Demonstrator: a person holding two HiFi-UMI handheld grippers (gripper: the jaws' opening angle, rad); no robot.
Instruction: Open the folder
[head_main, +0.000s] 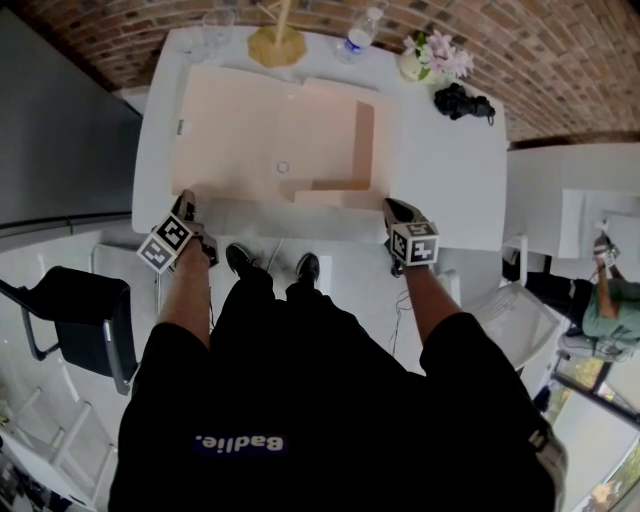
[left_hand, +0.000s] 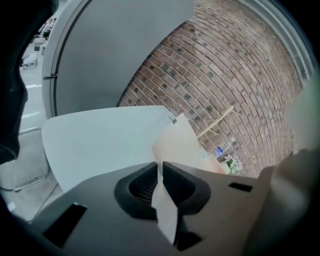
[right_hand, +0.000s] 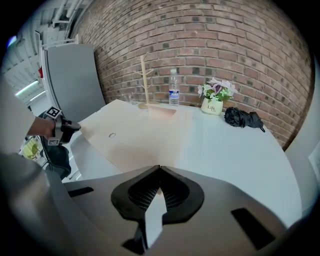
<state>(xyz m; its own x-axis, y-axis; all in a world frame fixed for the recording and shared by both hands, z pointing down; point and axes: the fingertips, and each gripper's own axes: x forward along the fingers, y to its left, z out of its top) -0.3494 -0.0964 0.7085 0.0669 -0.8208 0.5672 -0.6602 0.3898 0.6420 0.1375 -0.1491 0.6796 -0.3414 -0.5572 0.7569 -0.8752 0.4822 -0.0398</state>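
The white flowerpot (right_hand: 212, 106) carries the word "Life", and the person's black shirt (head_main: 300, 400) has white print reading "Badlie." The water bottle (right_hand: 173, 95) wears a blue label too small to read.

These stand along the far edge of the white table (head_main: 450, 170), before a brick wall (right_hand: 225, 40). With them are clear glasses (head_main: 215, 25), a branched wooden stand (right_hand: 145, 85) and a black folded umbrella (right_hand: 242, 118). The stand's base sits just beyond the folder's far edge. The umbrella and the pot lie well off to the right. A grey panel (head_main: 60, 130) rises left of the table, and a dark chair (head_main: 85, 320) stands on the floor nearer the person.

The pale peach folder (head_main: 240, 130) lies opened flat on the left and middle of the table. Its long axis runs from side to side, and its fold runs away from the person. The right leaf bears an L-shaped pocket (head_main: 355, 160).

The left gripper (left_hand: 160, 170) is at the near left corner. Its jaws stand a slit apart, with the leaf's edge in the slit. The right gripper (right_hand: 158, 169) has its jaws pressed together, apparently nipping the near right corner.
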